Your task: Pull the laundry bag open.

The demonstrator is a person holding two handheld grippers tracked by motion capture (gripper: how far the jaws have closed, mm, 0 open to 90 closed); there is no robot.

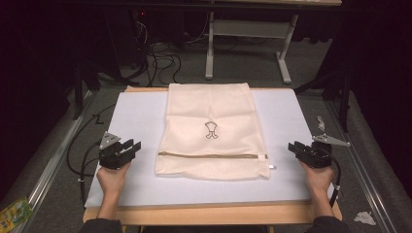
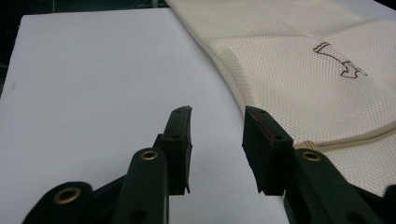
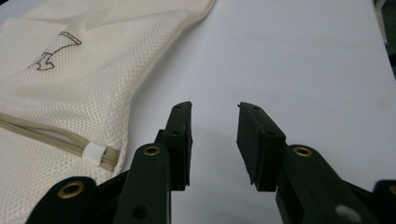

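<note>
The left tongs (image 1: 137,147) rest low over the white surface (image 1: 131,116), just off the left edge of the cream mesh laundry bag (image 1: 209,111). Their jaws stand partly apart with only bare white sheet between them, holding nothing. In the left gripper view the left tongs (image 2: 217,121) point past the bag's near left side, and the bag's zip seam (image 2: 359,137) runs off behind the right-hand jaw.

The right tongs (image 1: 291,147) sit opposite, well off the bag's right edge, jaws likewise partly apart and gripping nothing. In the right gripper view the right tongs (image 3: 215,119) aim across bare sheet, and the bag lies to their left with the white end tab (image 3: 95,153) of the zip closest to them.

The bag lies flat in the middle of the surface, its long side running away from the person, its far end reaching the surface's far edge. The zip (image 1: 211,155) crosses it near the close end, with a small pull (image 1: 272,167) sticking out at the right. A small dark outline emblem (image 1: 211,130) is printed mid-bag; it carries no lettering that I can read.

Beyond the surface stand the grey legs of another table (image 1: 210,48) and a tangle of black cables (image 1: 160,60) on the floor. A green-and-yellow packet (image 1: 12,213) lies on the floor at the near left, its print too small to read.
</note>
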